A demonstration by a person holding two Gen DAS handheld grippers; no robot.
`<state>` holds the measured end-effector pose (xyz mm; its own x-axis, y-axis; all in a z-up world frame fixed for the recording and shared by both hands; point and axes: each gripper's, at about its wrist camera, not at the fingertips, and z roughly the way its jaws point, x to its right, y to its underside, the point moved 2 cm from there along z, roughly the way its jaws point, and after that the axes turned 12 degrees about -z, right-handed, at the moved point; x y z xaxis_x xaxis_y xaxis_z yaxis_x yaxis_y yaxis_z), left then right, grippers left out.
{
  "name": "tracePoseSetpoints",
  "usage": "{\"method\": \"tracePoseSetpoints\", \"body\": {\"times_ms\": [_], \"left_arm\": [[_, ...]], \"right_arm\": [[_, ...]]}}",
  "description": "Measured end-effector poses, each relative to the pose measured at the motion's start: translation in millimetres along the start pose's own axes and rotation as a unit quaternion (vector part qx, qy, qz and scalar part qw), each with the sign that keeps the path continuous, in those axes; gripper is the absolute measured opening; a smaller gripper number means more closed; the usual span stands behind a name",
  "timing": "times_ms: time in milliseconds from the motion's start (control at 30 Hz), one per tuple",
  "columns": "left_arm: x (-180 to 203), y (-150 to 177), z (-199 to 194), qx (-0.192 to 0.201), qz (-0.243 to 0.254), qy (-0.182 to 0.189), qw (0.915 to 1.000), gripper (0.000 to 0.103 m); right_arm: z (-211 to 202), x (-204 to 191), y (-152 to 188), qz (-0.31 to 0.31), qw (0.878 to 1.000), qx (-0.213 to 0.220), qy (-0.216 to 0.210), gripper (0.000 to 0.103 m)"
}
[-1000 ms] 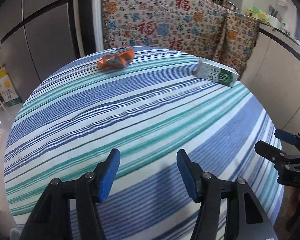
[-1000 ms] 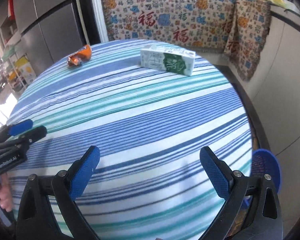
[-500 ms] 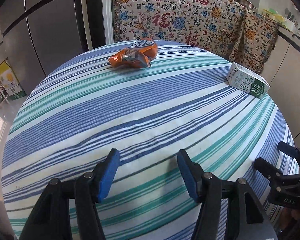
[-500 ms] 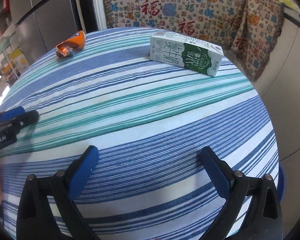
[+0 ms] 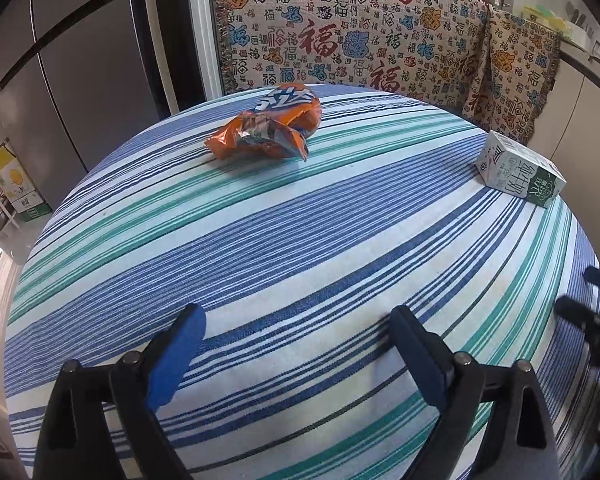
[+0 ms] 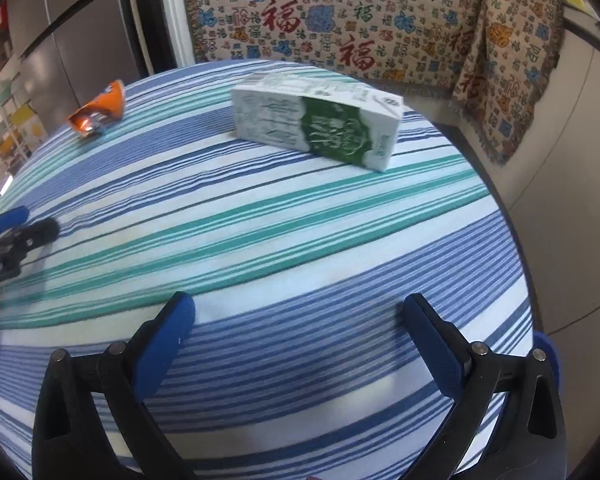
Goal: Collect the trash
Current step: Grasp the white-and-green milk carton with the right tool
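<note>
Both claws have closed in; our wide-open right gripper (image 6: 298,320) now faces the milk carton (image 6: 320,124) broadside near the table's (image 6: 260,220) far edge; the left gripper (image 5: 298,332), equally wide, faces the orange wrapper (image 5: 268,128).

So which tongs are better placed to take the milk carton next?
Right. The milk carton lies straight ahead of the open right tongs; for the left tongs it sits far off to the side, with the orange wrapper ahead instead.

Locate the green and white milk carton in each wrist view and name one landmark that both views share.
Left wrist: the milk carton lies at the far right edge of the striped table.
Right wrist: the milk carton lies at upper centre, ahead of the open right gripper.
Shared landmark: the crumpled orange wrapper, left of the carton in both.
</note>
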<state>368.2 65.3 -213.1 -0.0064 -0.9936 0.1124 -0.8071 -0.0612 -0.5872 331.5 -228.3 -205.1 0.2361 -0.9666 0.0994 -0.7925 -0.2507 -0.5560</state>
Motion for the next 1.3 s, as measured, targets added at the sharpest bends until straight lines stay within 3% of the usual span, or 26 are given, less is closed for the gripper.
{"method": "tracePoseSetpoints", "body": {"times_ms": [167,367,567,600,633,667,733,833,967,1033,1100,1200,1300], "left_arm": [[-1,0,0,0.0,0.0,0.001,1.0,0.096],[-1,0,0,0.001,0.0,0.002,1.0,0.096],[-2,0,0,0.001,0.0,0.002,1.0,0.096],[-2,0,0,0.001,0.0,0.003,1.0,0.096],[-2,0,0,0.001,0.0,0.003,1.0,0.096],[-1,0,0,0.001,0.0,0.003,1.0,0.096],[-2,0,0,0.001,0.0,0.003,1.0,0.096],[-2,0,0,0.001,0.0,0.005,1.0,0.096],[-4,-2,-1,0.002,-0.007,0.017,0.9998,0.095],[-11,-7,-5,0.006,-0.025,0.046,0.9986,0.095],[-20,-17,-9,0.024,-0.039,0.069,0.9966,0.095],[-24,-47,-13,0.049,-0.014,0.068,0.9964,0.095],[-28,-85,-11,0.059,0.005,0.099,0.9933,0.095]], "right_arm": [[30,45,-31,-0.058,0.997,-0.013,-0.04,0.103],[59,61,-67,-0.122,0.989,-0.036,-0.081,0.103],[63,50,-92,-0.181,0.982,-0.004,-0.058,0.101],[62,47,-93,-0.184,0.981,0.001,-0.067,0.092],[59,45,-94,-0.182,0.98,0.007,-0.084,0.072],[57,43,-93,-0.174,0.98,0.011,-0.101,0.068],[48,38,-89,-0.149,0.98,0.012,-0.131,0.055],[25,18,-73,-0.136,0.982,0.02,-0.13,0.052],[-16,-24,-33,-0.095,0.993,0.02,-0.063,0.051],[-29,-46,-17,-0.081,0.994,0.031,-0.071,0.051],[-35,-67,-4,-0.072,0.992,0.042,-0.093,0.05],[-38,-89,11,-0.077,0.992,0.047,-0.09,0.05],[-37,-94,15,-0.078,0.992,0.051,-0.082,0.05]]}}
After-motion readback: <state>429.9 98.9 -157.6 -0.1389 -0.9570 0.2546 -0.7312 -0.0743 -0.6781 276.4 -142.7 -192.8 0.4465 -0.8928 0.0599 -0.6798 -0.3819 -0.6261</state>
